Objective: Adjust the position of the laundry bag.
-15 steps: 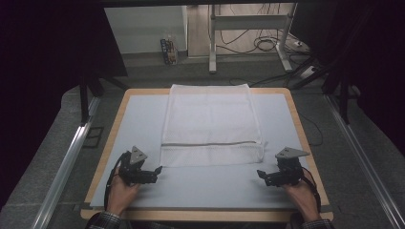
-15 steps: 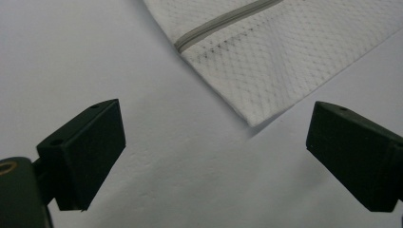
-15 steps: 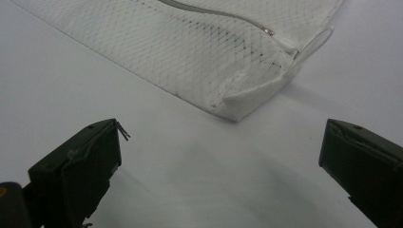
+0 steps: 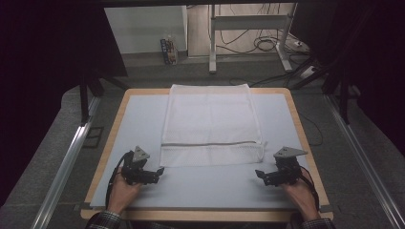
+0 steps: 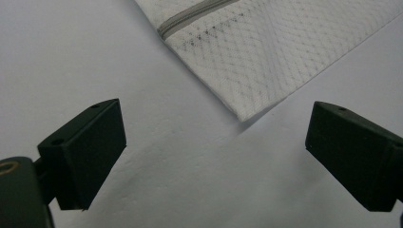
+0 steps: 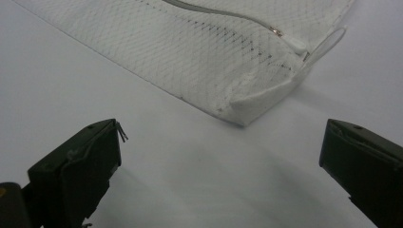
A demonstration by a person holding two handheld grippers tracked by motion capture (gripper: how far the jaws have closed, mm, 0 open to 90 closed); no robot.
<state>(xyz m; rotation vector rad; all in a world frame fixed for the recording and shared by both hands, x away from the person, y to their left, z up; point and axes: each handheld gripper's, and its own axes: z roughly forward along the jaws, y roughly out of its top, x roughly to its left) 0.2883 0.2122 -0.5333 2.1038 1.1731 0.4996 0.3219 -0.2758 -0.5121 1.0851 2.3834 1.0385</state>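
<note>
A white mesh bag (image 4: 210,126) lies flat on the grey mat (image 4: 143,119) of the table, centred, its far edge at the far rim of the table and its zipped end toward the person. A grey zipper (image 5: 195,16) runs across the bag near that end.

Left gripper (image 4: 160,170): held low over the mat, just beside the bag's near left corner, pointing toward it. Its jaws stand wide apart with nothing between them. In the left gripper view the corner of the bag (image 5: 247,111) lies ahead of the jaws, between their lines but clear of both; the pads touch neither bag nor mat edge.

Right gripper (image 4: 258,173): held low over the mat, near the bag's near right corner, pointing inward. Its jaws also stand wide apart and empty. In the right gripper view the folded corner of the bag (image 6: 247,114) lies ahead of the jaws, apart from them. The zipper pull (image 6: 297,45) and a white loop (image 6: 328,40) sit at that corner.

Each gripper is carried by one hand, left hand (image 4: 122,193) and right hand (image 4: 301,193), at the near edge of the table.
</note>
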